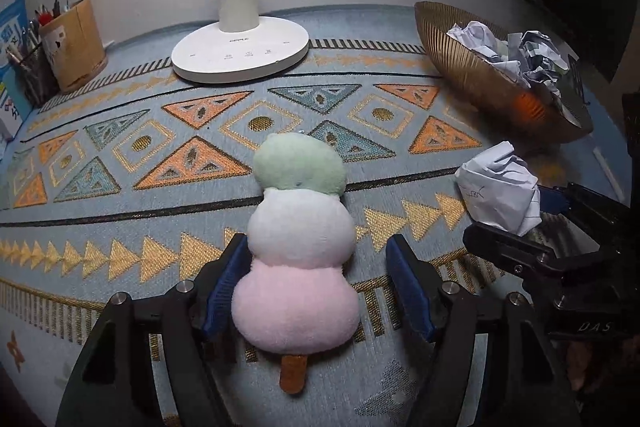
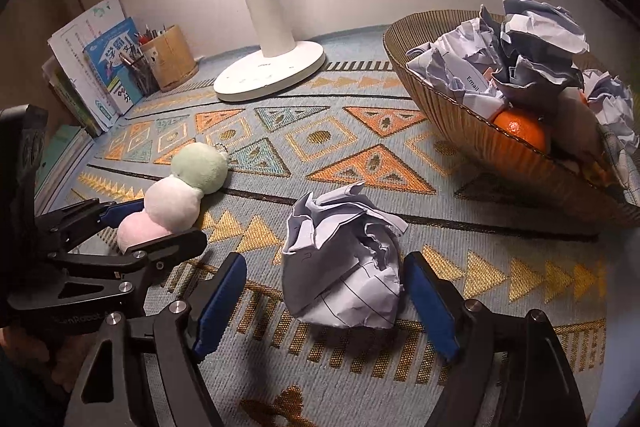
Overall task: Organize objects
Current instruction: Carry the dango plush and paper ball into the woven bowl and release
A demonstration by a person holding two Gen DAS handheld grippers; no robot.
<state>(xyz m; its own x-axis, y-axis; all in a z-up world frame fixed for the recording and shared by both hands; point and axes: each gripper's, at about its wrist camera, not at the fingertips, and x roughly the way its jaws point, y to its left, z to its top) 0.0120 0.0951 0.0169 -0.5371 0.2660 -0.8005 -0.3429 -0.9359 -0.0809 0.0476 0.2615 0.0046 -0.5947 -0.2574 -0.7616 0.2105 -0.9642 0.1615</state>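
Item: plush dango skewer (image 1: 298,247), three balls (green, white, pink) on a brown stick, lying flat on the patterned surface (image 1: 120,211), stick end toward the left claw (image 1: 316,285).
Left claw: spread, one blue pad either side of the pink ball; the left pad looks to touch the plush, the right stands clear. Not yet pinching.
Item: crumpled paper ball (image 2: 344,263), near the front edge, just beside the plush.
Right claw (image 2: 326,305): spread, astride the paper ball, pads apart from it.
Destination, judged: gold ribbed bowl (image 2: 452,107), already holding crumpled paper and an orange (image 2: 520,131).
Handling: centre each claw before closing. Soft plush gives, so squeeze at the pink ball's widest part. Grip the paper low, lift straight, and clear the bowl rim.
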